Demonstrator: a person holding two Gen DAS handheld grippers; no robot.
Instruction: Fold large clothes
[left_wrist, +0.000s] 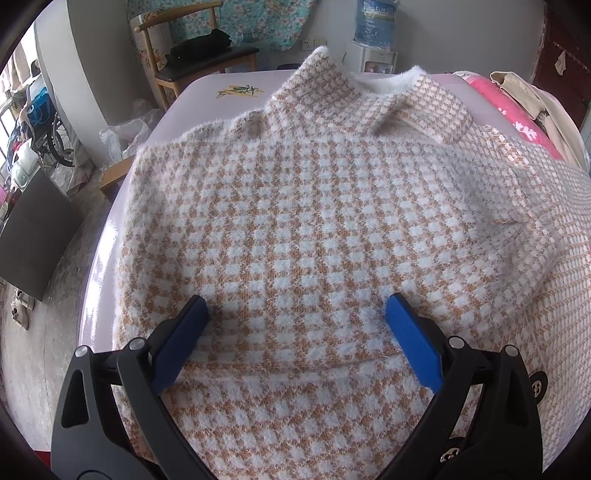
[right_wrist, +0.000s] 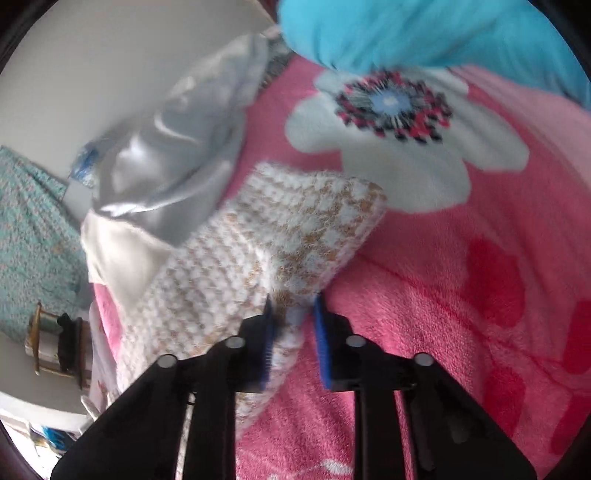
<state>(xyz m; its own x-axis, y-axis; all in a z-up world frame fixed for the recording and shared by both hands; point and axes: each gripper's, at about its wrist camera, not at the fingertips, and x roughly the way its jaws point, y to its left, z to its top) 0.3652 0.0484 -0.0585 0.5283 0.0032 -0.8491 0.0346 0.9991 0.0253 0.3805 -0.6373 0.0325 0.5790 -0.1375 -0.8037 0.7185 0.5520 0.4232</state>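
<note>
A fuzzy tan-and-white houndstooth sweater (left_wrist: 295, 221) lies spread on a pale pink table (left_wrist: 207, 92), collar at the far side. One sleeve is folded across near the collar. My left gripper (left_wrist: 295, 314) is open just above the sweater's lower body, blue pads wide apart. In the right wrist view, my right gripper (right_wrist: 293, 306) has its blue pads closed on the edge of the sweater's other sleeve (right_wrist: 280, 236), which lies over a pink flowered blanket (right_wrist: 443, 295). The view is motion-blurred.
A wooden chair (left_wrist: 199, 55) with dark clothes and a water dispenser (left_wrist: 373, 40) stand beyond the table. A beige garment (left_wrist: 532, 99) lies at the table's right. A grey satin cloth (right_wrist: 177, 147) and a blue pillow (right_wrist: 424, 33) lie on the blanket.
</note>
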